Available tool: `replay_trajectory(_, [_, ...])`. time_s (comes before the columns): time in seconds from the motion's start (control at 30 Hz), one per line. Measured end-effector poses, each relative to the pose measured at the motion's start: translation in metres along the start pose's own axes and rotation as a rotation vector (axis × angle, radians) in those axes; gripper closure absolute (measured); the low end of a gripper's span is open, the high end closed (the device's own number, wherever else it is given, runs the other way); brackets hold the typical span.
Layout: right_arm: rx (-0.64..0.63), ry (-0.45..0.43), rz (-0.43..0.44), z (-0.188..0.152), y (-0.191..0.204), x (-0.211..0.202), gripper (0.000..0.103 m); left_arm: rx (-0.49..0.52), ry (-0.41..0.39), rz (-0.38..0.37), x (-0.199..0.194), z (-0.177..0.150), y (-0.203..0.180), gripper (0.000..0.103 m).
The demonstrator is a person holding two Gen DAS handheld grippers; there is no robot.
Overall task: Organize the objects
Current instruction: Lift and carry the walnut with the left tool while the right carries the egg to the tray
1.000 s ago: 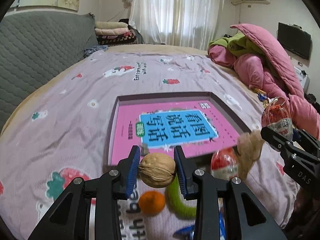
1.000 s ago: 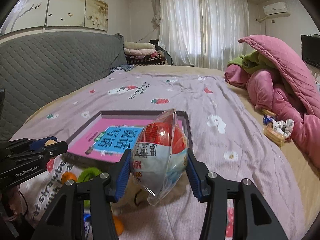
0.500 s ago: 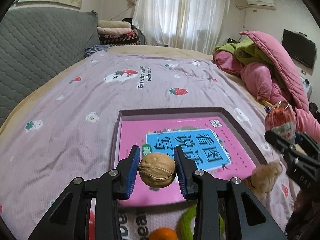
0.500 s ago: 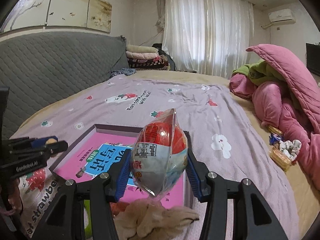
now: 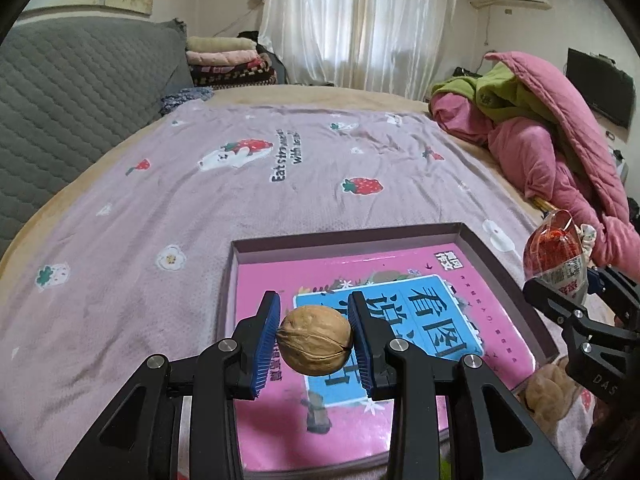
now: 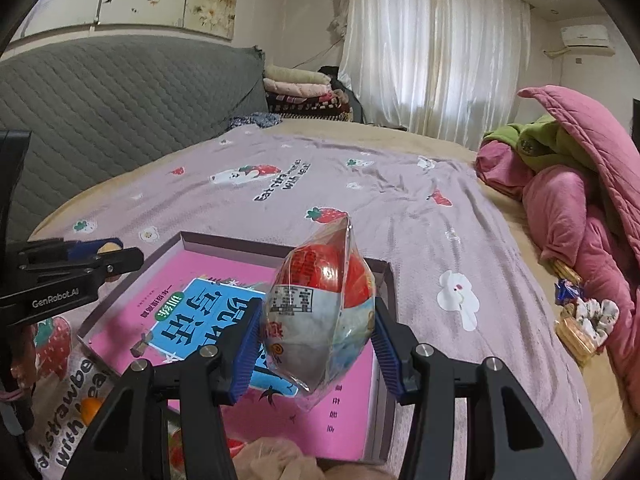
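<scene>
My left gripper (image 5: 314,346) is shut on a brown walnut (image 5: 314,346), held above the near part of a shallow dark-rimmed box (image 5: 344,235). A pink book with a blue label (image 5: 400,320) lies flat inside the box. My right gripper (image 6: 318,344) is shut on a clear plastic packet with a red and white egg-shaped snack (image 6: 320,308), hanging over the same box (image 6: 276,245). In the left wrist view that packet (image 5: 556,254) shows at the right edge. The left gripper's side (image 6: 76,264) appears at the left of the right wrist view.
The box rests on a lilac strawberry-print blanket (image 5: 200,184) covering a bed. A beige cloth (image 6: 272,460) and an orange fruit (image 6: 90,408) lie near the box's front. A pink quilt heap (image 5: 560,140) and a small basket of snacks (image 6: 576,324) are on the right.
Both grippers have moved forward over the bed, so the box now lies right under them. The orange fruit and green item have slid out of the left wrist view. Both grips are unchanged.
</scene>
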State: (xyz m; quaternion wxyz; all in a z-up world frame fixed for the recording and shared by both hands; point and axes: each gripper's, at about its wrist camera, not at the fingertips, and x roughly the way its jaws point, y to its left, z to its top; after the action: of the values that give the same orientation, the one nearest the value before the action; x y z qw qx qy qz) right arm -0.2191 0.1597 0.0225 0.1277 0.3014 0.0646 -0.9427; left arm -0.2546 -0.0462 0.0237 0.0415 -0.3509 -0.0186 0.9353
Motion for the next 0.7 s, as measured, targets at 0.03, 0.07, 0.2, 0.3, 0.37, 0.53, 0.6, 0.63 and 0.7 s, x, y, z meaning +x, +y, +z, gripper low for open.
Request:
replay_trajectory(0.03, [0.001, 0.008, 0.004, 0.0, 0.0, 0.004, 0.051, -0.004, 0.009, -0.003, 0.004, 0.0, 0.0, 0.067])
replay_trajectory(0.07, [0.003, 0.017, 0.008, -0.002, 0.0, 0.007, 0.051, -0.007, 0.021, -0.006, 0.009, -0.002, 0.001, 0.067])
replay_trajectory(0.2, [-0.005, 0.064, 0.02, -0.012, 0.002, 0.02, 0.051, 0.003, 0.047, 0.007, 0.021, -0.01, 0.001, 0.067])
replay_trajectory(0.3, [-0.005, 0.106, 0.039, -0.018, 0.003, 0.028, 0.051, 0.005, 0.066, 0.009, 0.027, -0.015, -0.001, 0.067])
replay_trajectory(0.37, [-0.002, 0.126, 0.041, -0.022, 0.002, 0.031, 0.051, 0.009, 0.081, 0.011, 0.031, -0.019, -0.002, 0.067])
replay_trajectory(0.53, [-0.008, 0.177, 0.029, -0.03, 0.0, 0.04, 0.051, 0.001, 0.125, -0.001, 0.04, -0.027, -0.002, 0.067])
replay_trajectory(0.6, [-0.006, 0.187, 0.028, -0.032, -0.001, 0.042, 0.051, 0.001, 0.136, -0.002, 0.043, -0.029, -0.001, 0.067])
replay_trajectory(0.63, [-0.004, 0.191, 0.025, -0.033, -0.002, 0.042, 0.051, 0.001, 0.138, -0.001, 0.043, -0.03, -0.002, 0.067])
replay_trajectory(0.7, [-0.003, 0.198, 0.026, -0.034, -0.002, 0.044, 0.051, 0.003, 0.149, -0.004, 0.045, -0.032, -0.002, 0.067])
